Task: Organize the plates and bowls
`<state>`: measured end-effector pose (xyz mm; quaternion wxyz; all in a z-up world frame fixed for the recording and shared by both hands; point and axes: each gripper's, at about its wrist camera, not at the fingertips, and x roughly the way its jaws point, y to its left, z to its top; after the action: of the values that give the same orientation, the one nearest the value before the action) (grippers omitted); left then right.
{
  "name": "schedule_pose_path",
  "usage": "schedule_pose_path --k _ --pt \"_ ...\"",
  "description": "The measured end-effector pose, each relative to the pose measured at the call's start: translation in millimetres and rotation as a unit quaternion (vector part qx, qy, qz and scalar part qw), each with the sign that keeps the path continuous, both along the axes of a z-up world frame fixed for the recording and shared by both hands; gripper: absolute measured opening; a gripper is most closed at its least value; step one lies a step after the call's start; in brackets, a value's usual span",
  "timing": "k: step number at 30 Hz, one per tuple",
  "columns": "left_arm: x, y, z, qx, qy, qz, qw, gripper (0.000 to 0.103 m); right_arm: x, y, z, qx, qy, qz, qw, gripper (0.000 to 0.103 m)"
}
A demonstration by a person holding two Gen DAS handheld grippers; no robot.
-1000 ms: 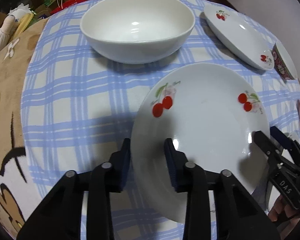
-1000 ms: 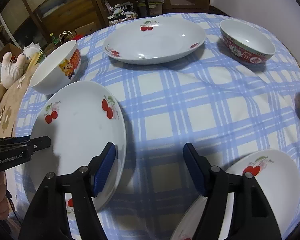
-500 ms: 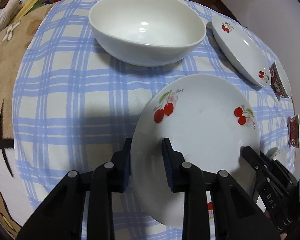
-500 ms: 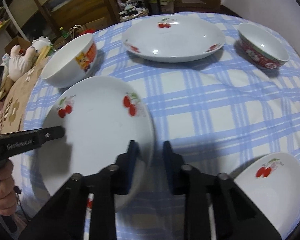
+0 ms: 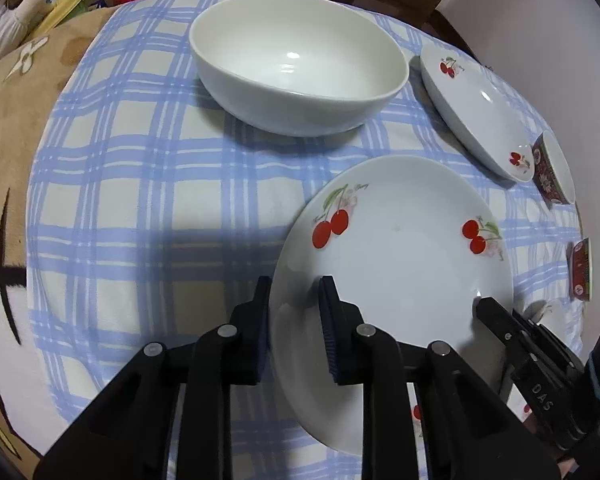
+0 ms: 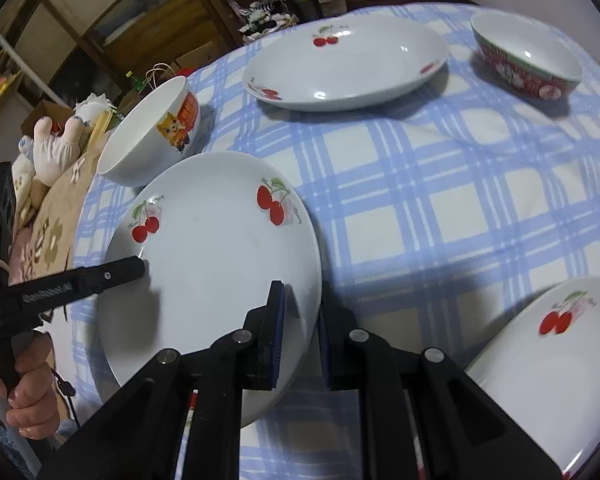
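Left claw [image 5: 293, 312]: I have it clamped on the near-left rim of the cherry plate [image 5: 396, 264], one pad under the rim and one on the upper face. Its jaws have just been closing, with the rim between them.
Right claw [image 6: 300, 320]: I have it gripping the same plate's opposite rim, pads above and below the edge. Its jaws have just been closing on that rim.
Cherry plate, position: held between my two claws, tilted, over the blue checked cloth of the tabletop [image 5: 147, 184]. A second cherry-printed plate shows beneath its near edge; I cannot tell whether the two touch.
White bowl [image 5: 300, 64]: upright on the cloth, beyond the held plate, apart from it. The right wrist view shows a cartoon cat printed on its side.
Large cherry dish [image 6: 344, 62]: flat on the far side of the tabletop, well apart.
Red patterned bowl [image 6: 528, 56]: upright, near the large dish, at the far right.
Further cherry plate [image 6: 540, 368]: near right edge of the tabletop, blurred.
Hand [image 6: 23, 392]: grips the left claw's handle.
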<state>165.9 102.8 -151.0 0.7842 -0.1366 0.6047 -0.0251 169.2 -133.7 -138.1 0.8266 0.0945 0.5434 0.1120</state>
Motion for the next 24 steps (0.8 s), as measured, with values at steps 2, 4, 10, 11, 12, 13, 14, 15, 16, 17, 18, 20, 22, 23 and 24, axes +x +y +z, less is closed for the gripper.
schedule_pose_path --k 2,4,10,11,12,13,14,15,16,17,18,20,22,23,24 --pt "-4.9 -1.0 3.2 -0.008 -0.005 -0.003 0.9999 0.019 -3.0 -3.8 2.4 -0.001 -0.008 -0.011 1.0 0.014" --pt "-9.1 -6.4 6.0 -0.002 -0.012 -0.015 0.9998 0.018 -4.7 -11.0 4.3 0.01 -0.012 -0.024 1.0 0.013" --pt "-22.0 -22.9 10.6 0.03 -0.018 -0.041 0.9985 0.018 -10.3 -19.6 13.6 0.001 -0.015 -0.019 1.0 0.012" --pt "-20.5 -26.3 9.4 0.03 -0.016 -0.046 0.9984 0.018 -12.7 -20.2 15.2 -0.002 -0.014 -0.016 1.0 0.012" --pt "-20.1 -28.8 8.9 0.027 -0.013 -0.048 0.9984 0.018 -15.3 -21.8 16.4 -0.006 -0.014 -0.015 1.0 0.012" --pt "-21.3 -28.4 9.2 0.024 -0.011 -0.047 0.9985 0.018 -17.2 -22.4 17.1 -0.011 -0.014 -0.012 1.0 0.012" --pt "-21.1 -29.3 9.6 0.02 -0.009 -0.047 0.9986 0.018 -18.8 -23.8 18.1 -0.013 -0.013 -0.006 1.0 0.012" --pt "-22.1 -29.4 10.5 0.015 -0.009 -0.047 0.9988 0.018 -20.1 -26.3 20.3 -0.011 -0.013 -0.001 1.0 0.012" --pt "-21.9 -30.9 11.2 0.013 -0.007 -0.048 0.9987 0.018 -21.1 -28.2 21.6 -0.01 -0.014 0.0 1.0 0.011" --pt "-21.7 -33.0 11.8 0.011 -0.006 -0.047 0.9988 0.018 -21.9 -30.5 24.5 -0.01 -0.016 0.001 1.0 0.011" --pt "-22.3 -34.7 12.4 0.01 -0.006 -0.046 0.9989 0.018 -23.0 -32.2 26.5 -0.009 -0.018 0.001 1.0 0.011" --pt "-23.4 -38.4 14.9 0.013 -0.008 -0.047 0.9988 0.019 -25.2 -34.4 30.2 -0.009 -0.02 0.001 1.0 0.01" --pt "-25.0 -40.5 16.8 0.014 -0.007 -0.053 0.9985 0.02 -28.0 -35.3 33.0 -0.015 -0.021 0.002 1.0 0.01" --pt "-25.2 -43.1 17.6 0.013 -0.007 -0.056 0.9983 0.02 -29.1 -35.7 34.6 -0.018 -0.02 0.003 1.0 0.01" --pt "-25.5 -46.3 18.9 0.01 -0.007 -0.058 0.9983 0.02 -30.9 -37.3 36.6 -0.02 -0.02 0.002 1.0 0.01"
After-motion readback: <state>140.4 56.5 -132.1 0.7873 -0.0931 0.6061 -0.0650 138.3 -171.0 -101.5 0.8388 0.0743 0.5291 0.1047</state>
